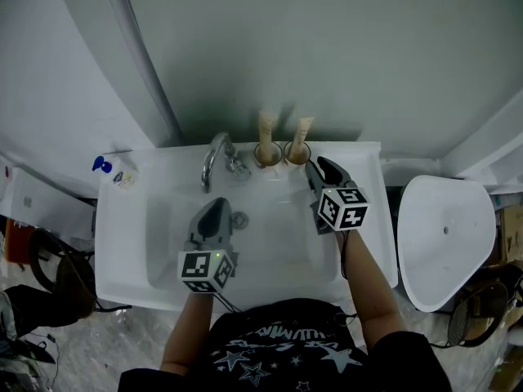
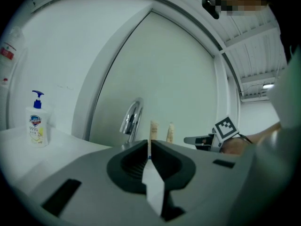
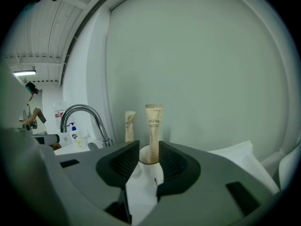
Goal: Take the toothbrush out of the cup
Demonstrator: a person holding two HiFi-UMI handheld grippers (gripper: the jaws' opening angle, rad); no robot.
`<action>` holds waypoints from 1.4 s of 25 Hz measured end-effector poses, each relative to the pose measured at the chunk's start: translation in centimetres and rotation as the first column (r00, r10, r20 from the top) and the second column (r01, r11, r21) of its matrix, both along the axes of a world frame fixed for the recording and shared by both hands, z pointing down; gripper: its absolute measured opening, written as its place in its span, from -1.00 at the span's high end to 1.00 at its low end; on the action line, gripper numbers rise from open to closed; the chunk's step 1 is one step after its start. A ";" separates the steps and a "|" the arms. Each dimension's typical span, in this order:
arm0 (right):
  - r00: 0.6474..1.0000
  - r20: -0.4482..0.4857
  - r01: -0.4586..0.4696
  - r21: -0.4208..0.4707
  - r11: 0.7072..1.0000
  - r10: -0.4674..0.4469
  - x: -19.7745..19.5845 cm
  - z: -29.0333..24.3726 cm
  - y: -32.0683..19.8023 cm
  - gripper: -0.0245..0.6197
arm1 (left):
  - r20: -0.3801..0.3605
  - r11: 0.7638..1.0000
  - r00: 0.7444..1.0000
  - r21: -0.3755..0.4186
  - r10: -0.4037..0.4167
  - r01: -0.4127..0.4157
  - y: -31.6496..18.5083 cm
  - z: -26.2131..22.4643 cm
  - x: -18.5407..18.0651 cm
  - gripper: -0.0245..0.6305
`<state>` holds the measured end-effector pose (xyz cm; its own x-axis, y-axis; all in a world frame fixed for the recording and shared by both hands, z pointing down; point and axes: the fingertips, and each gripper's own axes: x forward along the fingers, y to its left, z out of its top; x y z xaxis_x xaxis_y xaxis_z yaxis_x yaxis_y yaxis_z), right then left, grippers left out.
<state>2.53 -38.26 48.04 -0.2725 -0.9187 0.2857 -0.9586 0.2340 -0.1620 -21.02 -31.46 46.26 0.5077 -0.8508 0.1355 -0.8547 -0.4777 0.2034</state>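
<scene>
Head view: faucet [image 1: 214, 158] near the cup [image 1: 297, 153], right gripper [image 1: 316, 164] open toward its toothbrush [image 1: 302, 129], left gripper [image 1: 216, 206] closed.

At the sink's [image 1: 118, 243] back edge, right of the faucet [image 1: 214, 160], the left cup [image 1: 267, 154] and right cup [image 1: 297, 154] each hold a wrapped toothbrush [image 1: 303, 129]. The right gripper [image 1: 315, 168] points near the right cup; the left gripper [image 1: 216, 208] hovers over the basin [image 1: 274, 247].

Dim, even light; fisheye warping, dark corners.
</scene>
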 end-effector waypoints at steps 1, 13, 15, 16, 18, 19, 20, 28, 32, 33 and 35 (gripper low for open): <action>1.000 -0.001 0.000 -0.002 1.000 0.000 -0.1 0.1 -0.3 0.54 | -0.001 1.000 1.000 -0.002 -0.004 0.004 -0.1 0.1 -0.1 0.84; 0.999 -0.046 -0.020 -0.012 1.000 0.019 -0.9 0.7 -4.2 0.53 | 0.021 1.000 1.000 0.003 -0.011 0.011 -0.9 0.7 -0.6 0.84; 0.998 -0.053 -0.027 -0.017 0.999 0.026 -0.9 0.9 -4.8 0.53 | 0.025 1.000 1.000 0.002 -0.011 0.011 -1.0 0.8 -0.5 0.84; 0.998 -0.053 -0.031 -0.021 0.999 0.030 -0.9 1.0 -5.1 0.53 | 0.027 1.000 1.000 0.002 -0.011 0.011 -1.1 0.8 -0.5 0.84; 0.999 -0.041 -0.037 -0.028 0.999 0.036 -0.9 1.2 -5.5 0.53 | 0.030 1.000 0.999 0.002 -0.013 0.013 -1.2 0.9 -0.6 0.84; 0.999 -0.035 -0.039 -0.030 0.999 0.038 -0.9 1.4 -5.7 0.53 | 0.031 1.000 0.999 0.002 -0.014 0.014 -1.3 1.0 -0.6 0.84; 0.999 -0.034 -0.040 -0.034 0.999 0.039 -0.9 1.5 -5.9 0.53 | 0.034 1.000 0.999 0.001 -0.014 0.014 -1.3 1.1 -0.6 0.84; 0.996 -0.078 -0.050 -0.055 0.997 0.046 -0.8 2.3 -6.7 0.62 | 0.034 1.000 0.999 -0.006 -0.015 0.015 -1.5 1.4 -0.7 0.84; 0.995 -0.093 -0.054 -0.063 0.997 0.048 -0.8 2.6 -6.8 0.75 | 0.031 1.000 0.999 -0.007 -0.012 0.013 -1.4 1.4 -0.7 0.84; 0.994 -0.096 -0.055 -0.065 0.996 0.049 -0.8 2.6 -6.8 0.76 | 0.030 1.000 0.999 -0.006 -0.013 0.013 -1.4 1.3 -0.7 0.84; 0.994 -0.100 -0.057 -0.069 0.996 0.050 -0.8 2.6 -6.8 0.78 | 0.028 1.000 1.000 -0.006 -0.013 0.013 -1.4 1.3 -0.7 0.84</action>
